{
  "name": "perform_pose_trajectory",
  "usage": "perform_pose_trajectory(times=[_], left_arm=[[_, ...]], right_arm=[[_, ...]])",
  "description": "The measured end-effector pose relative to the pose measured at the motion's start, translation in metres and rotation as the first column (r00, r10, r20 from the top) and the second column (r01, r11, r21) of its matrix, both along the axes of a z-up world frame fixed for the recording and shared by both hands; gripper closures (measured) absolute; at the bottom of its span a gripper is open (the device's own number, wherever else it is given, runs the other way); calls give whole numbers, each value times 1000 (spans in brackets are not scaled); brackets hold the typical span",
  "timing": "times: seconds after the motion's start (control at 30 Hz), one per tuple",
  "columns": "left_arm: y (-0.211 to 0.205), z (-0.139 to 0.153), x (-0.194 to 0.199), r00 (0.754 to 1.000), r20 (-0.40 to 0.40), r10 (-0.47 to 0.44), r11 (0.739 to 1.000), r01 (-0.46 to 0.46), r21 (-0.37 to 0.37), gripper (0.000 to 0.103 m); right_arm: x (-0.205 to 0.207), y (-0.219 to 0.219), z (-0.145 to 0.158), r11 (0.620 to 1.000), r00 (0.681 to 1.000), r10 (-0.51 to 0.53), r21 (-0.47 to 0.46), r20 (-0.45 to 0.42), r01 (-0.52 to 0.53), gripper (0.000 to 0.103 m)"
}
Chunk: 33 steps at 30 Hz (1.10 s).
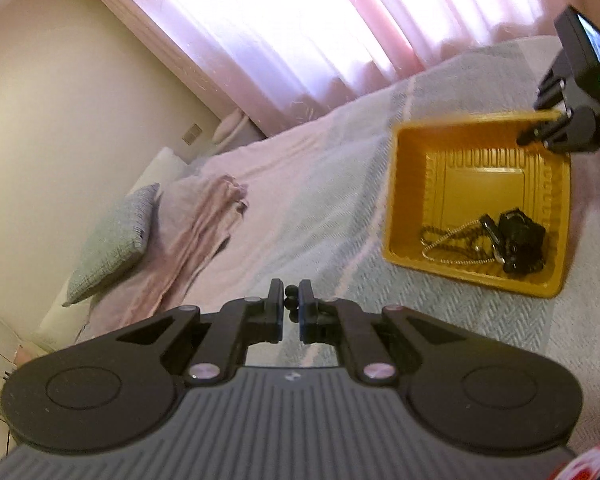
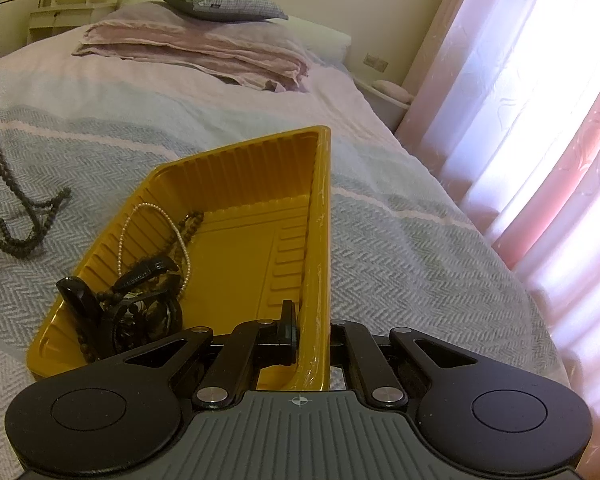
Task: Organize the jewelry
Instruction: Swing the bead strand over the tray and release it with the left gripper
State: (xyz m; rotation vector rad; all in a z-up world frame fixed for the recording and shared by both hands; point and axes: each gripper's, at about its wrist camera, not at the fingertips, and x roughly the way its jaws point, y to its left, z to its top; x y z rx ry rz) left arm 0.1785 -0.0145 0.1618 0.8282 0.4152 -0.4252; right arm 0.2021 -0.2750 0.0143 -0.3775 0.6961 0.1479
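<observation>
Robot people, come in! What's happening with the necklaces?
Left gripper shut on black bead necklace, part on bed. Right gripper clamps yellow tray rim. Nothing blocking.

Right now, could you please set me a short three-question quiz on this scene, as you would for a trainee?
1. True or false: the right gripper is shut on a side wall of the yellow tray.
2. What does the left gripper hold? A) a pale chain B) a black bead strand C) a pillow
3. Fill in: the strand's lower end lies on the ____, outside the tray.

Key: 1 true. 2 B. 3 bedspread.
</observation>
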Motion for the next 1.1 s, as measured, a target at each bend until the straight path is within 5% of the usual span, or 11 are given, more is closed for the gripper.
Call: perform_pose_trajectory(times=[0.6,1.1], left_arm=[[-34,105,9,981,188,-41,996,56,-75,97],[-99,155,19,958,264,-109,976,153,-153,97]], right_arm=[[0,0,3,1000,1000,-1,3,1,1,99],[-1,-2,3,1000,1000,-7,21,3,7,99]])
